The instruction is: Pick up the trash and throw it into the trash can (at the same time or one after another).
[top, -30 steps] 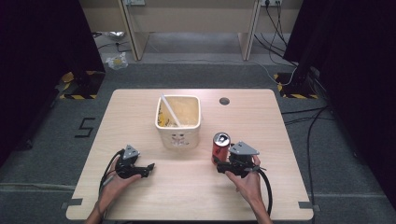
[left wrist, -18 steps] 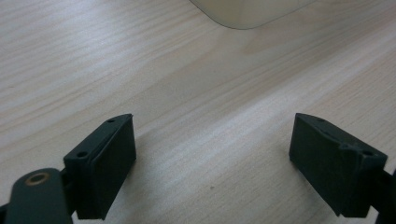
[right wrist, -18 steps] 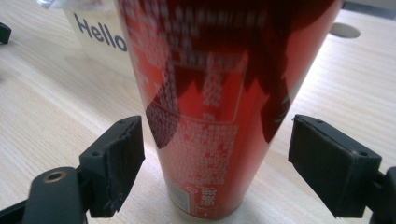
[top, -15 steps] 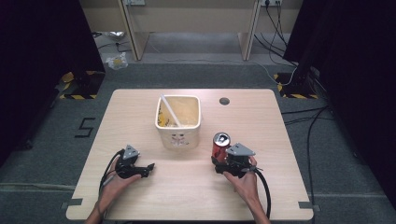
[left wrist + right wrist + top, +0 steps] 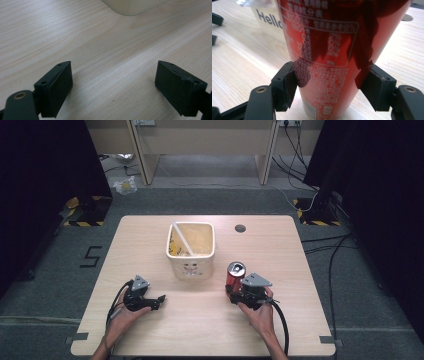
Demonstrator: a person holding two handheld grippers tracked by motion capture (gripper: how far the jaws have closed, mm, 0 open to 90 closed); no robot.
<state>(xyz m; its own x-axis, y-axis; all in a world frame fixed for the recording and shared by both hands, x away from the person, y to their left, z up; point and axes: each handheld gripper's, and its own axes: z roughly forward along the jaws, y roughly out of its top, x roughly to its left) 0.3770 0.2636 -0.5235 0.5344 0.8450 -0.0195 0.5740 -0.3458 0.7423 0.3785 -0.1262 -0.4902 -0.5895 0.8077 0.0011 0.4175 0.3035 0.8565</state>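
A red drinks can (image 5: 235, 273) stands upright on the wooden table, right of a cream square tub (image 5: 190, 266). My right gripper (image 5: 233, 288) reaches it from the near side. In the right gripper view the can (image 5: 324, 37) stands between the jaws of the right gripper (image 5: 329, 87). These jaws have just been closing and both pads now lie against the can's lower sides. My left gripper (image 5: 160, 302) rests low over the table at front left, open. Its jaws (image 5: 113, 82) stand wide with bare wood between them.
The tub (image 5: 268, 22) carries the word "Hello" and holds a white stick (image 5: 180, 236) and yellowish contents; its corner (image 5: 132, 6) lies just beyond the left jaws. A round hole (image 5: 240, 228) sits near the table's far edge. Cables run over the floor at right.
The right gripper has edged left up to the can and its jaws have narrowed onto the can's sides. The left gripper has stayed where it was.
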